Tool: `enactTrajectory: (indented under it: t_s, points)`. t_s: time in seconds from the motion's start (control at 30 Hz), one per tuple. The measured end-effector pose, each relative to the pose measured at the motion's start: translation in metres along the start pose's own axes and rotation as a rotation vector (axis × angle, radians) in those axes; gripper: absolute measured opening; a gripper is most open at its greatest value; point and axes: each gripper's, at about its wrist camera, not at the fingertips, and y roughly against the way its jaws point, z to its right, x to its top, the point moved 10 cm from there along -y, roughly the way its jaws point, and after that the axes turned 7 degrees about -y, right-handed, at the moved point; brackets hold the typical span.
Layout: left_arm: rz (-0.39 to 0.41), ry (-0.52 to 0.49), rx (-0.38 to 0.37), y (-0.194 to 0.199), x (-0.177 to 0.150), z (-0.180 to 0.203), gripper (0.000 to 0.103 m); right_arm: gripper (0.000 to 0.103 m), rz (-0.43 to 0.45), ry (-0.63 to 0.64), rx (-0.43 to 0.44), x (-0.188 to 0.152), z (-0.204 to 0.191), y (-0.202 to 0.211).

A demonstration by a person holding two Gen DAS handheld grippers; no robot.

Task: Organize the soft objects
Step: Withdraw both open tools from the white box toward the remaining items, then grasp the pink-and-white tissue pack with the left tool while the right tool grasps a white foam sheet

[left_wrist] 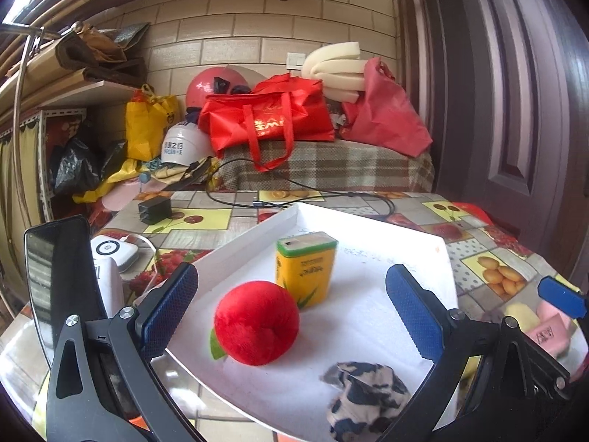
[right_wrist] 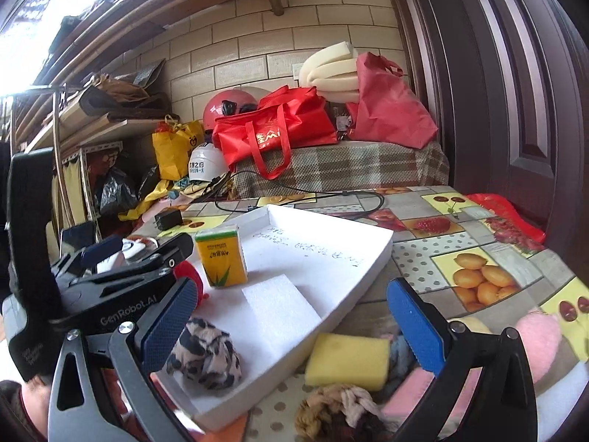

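Left wrist: plush red apple (left_wrist: 256, 322), green leaf.

- In front of you the tray (left_wrist: 257, 232) lies on the table (left_wrist: 489, 254).
- In the tray, the plush apple (left_wrist: 257, 322) sits just in front of the upright box (left_wrist: 306, 269).
- The patterned cloth (left_wrist: 368, 394) lies at the tray's near edge.
- On the table right of the tray, you have a sponge (right_wrist: 348, 359) and a scrunchie (right_wrist: 338, 409).

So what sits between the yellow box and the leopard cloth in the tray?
In the right wrist view, a white foam block lies between the yellow box and the leopard cloth, on the tray floor.
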Motion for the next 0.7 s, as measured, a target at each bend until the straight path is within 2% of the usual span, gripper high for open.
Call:
enactTrajectory:
  t_s: [0.1,0.2,0.37,0.47,0.57,0.7]
  points:
    - [-0.005,-0.04,-0.058,0.008,-0.002,0.02,0.103,0.103,0.011,0.071,0.0,-0.004,0.007,0.022]
    - [-0.018,-0.079,-0.131,0.015,-0.005,0.044,0.103,0.103,-0.015,0.06,-0.016,-0.01,0.034,0.041]
    - [-0.058,-0.174,-0.294,0.029,-0.012,0.097,0.103,0.103,-0.053,-0.089,-0.154,-0.01,0.127,0.07]
    - [-0.114,-0.212,-0.406,0.035,-0.021,0.131,0.103,0.103,-0.14,-0.174,-0.241,-0.019,0.187,0.078]
    - [-0.173,-0.27,-0.523,0.043,-0.033,0.172,0.103,0.103,-0.157,-0.247,-0.222,-0.022,0.214,0.091]
    - [-0.181,-0.443,-0.543,0.053,-0.043,0.214,0.103,0.103,-0.217,-0.166,-0.185,-0.03,0.218,0.103]
